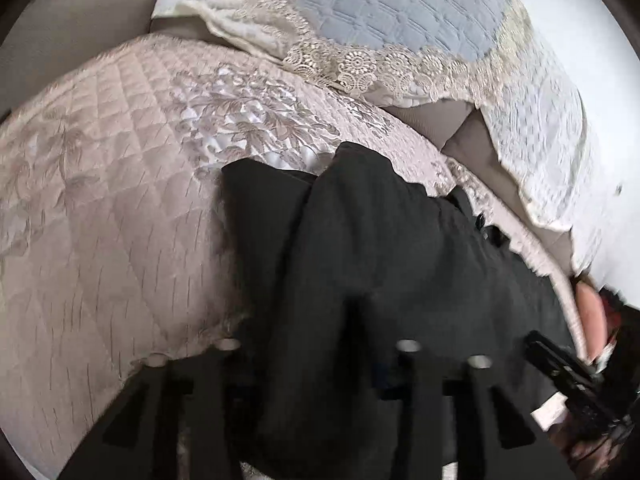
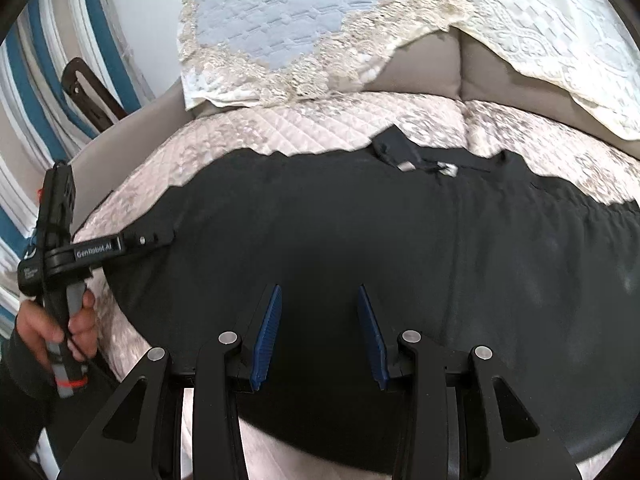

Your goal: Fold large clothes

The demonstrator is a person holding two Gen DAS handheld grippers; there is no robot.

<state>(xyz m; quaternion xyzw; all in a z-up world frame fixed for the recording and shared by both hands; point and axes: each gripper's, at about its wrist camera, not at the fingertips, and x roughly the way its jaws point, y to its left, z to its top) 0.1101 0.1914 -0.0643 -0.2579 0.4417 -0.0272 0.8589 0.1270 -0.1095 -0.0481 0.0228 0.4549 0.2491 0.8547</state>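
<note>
A large black garment lies spread across a pink quilted cover, with a collar or tab and a white label at its far edge. In the right wrist view my left gripper comes in from the left, its fingertips closed together on the garment's left edge. In the left wrist view the black cloth is bunched up over that gripper and hides its pads. My right gripper hovers over the garment's near part, its blue pads apart with nothing between them.
A blue-grey quilted throw with lace trim and a white lace throw hang over the taupe sofa back. Blue and white striped fabric and a dark wooden piece stand at the left. A hand grips the left tool's handle.
</note>
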